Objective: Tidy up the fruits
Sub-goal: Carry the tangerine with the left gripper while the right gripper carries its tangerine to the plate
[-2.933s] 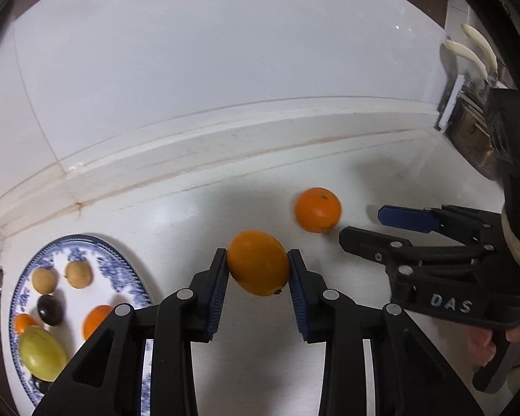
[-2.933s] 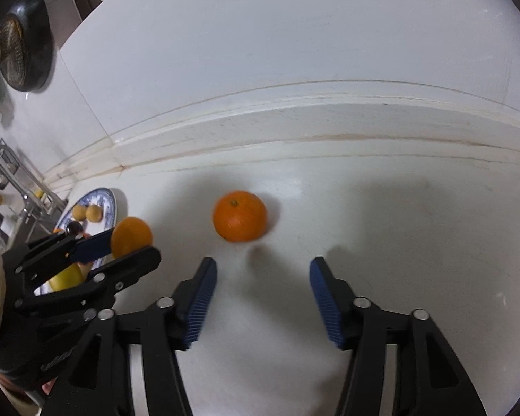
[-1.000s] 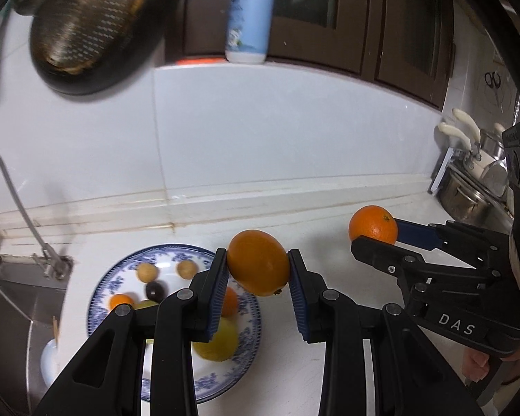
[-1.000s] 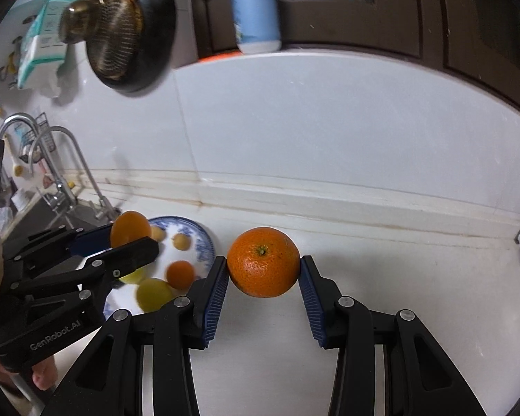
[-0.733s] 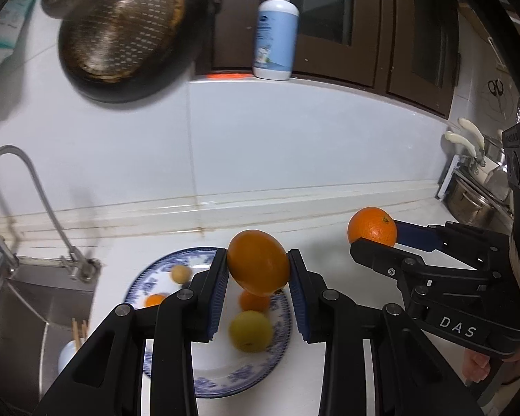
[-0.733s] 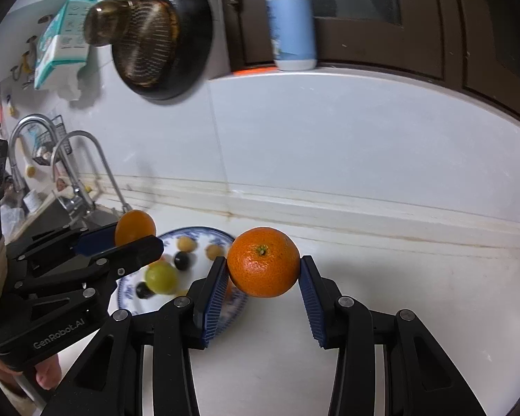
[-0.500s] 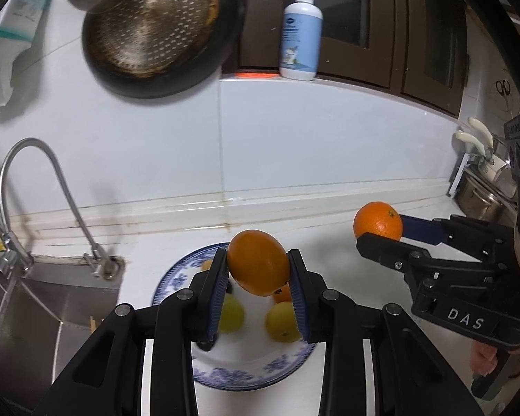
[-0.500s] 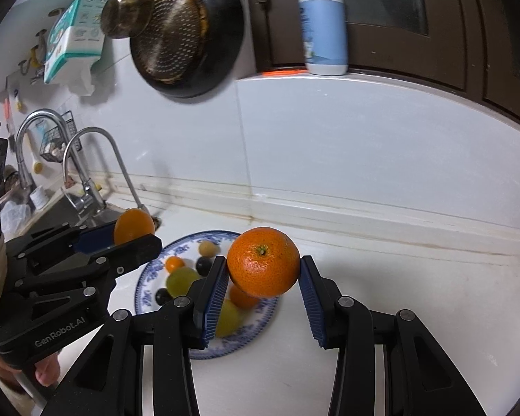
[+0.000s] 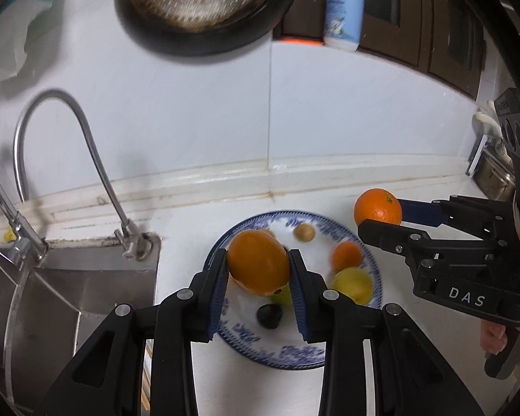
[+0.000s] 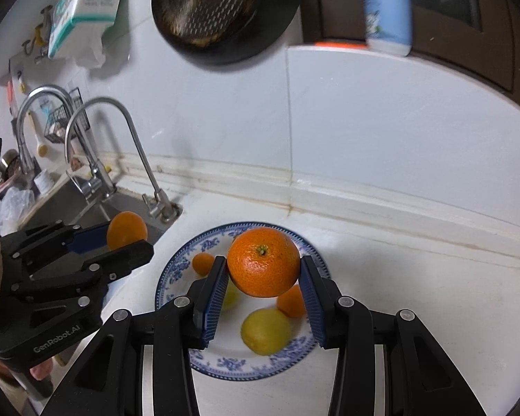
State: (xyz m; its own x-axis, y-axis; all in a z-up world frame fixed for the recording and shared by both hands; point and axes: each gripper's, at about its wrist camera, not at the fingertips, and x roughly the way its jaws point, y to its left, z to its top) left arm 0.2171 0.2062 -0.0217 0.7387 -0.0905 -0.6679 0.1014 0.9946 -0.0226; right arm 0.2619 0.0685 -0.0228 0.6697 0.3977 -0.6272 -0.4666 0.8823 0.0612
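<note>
Both grippers have carried over the blue-patterned plate [image 10: 176, 270] since a second ago, left gripper [image 9: 258, 270] clamping a smooth orange [image 9: 258, 265], right gripper [image 10: 263, 274] a dimpled mandarin [image 10: 263, 261] (stem up).

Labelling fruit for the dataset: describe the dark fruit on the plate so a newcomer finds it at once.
Start at the steel sink on the left of the white counter; just right of it lies the round blue-patterned white plate. On the plate's near side sits a small, glossy, near-black round fruit. It is the only dark piece among orange, yellow and tan ones.
</note>
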